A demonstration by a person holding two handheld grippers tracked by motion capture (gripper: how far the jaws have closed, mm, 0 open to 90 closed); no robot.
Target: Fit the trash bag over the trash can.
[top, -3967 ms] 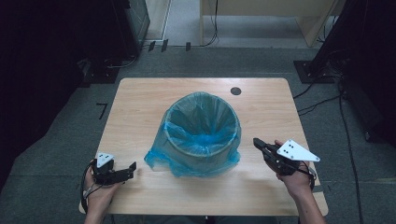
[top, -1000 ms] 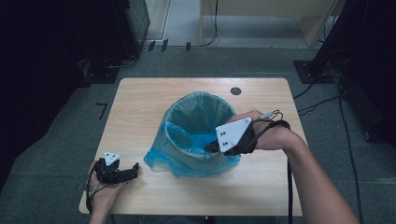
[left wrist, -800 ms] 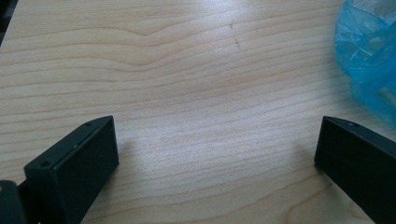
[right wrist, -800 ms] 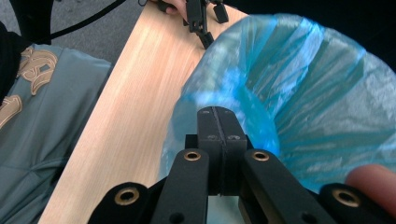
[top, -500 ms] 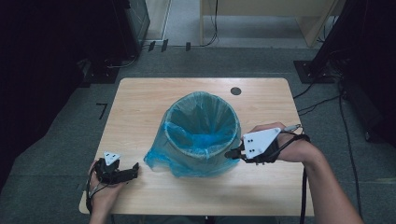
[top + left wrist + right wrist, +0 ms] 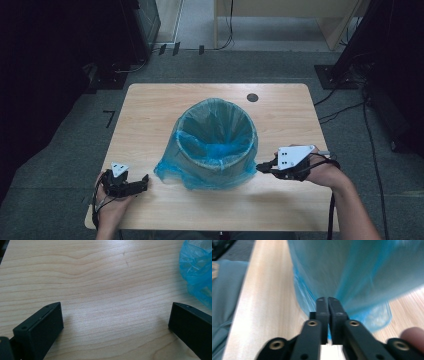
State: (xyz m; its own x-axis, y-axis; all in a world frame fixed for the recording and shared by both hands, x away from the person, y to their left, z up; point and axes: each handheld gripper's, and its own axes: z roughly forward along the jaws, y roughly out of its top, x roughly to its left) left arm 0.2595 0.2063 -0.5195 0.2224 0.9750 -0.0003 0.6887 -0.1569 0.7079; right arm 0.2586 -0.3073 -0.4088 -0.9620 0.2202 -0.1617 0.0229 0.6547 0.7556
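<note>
Left gripper [image 6: 142, 184]: near-left on table [image 6: 150, 107], jaws spread wide over bare wood, holding nothing. Right gripper [image 6: 260, 168]: near-right, jaws pressed together, tips at blue bag [image 6: 172, 172] skirt; any film pinched, cannot tell. Bin [image 6: 216, 135]: mid-table, upright, lined with blue bag. Far: dark round mark [image 6: 252, 97].

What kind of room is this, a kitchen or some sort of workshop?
Probably a lab or recording room, not a kitchen: a bare wooden table on grey carpet, cables trailing over the floor, and one bin with a blue liner set out for handling.
</note>
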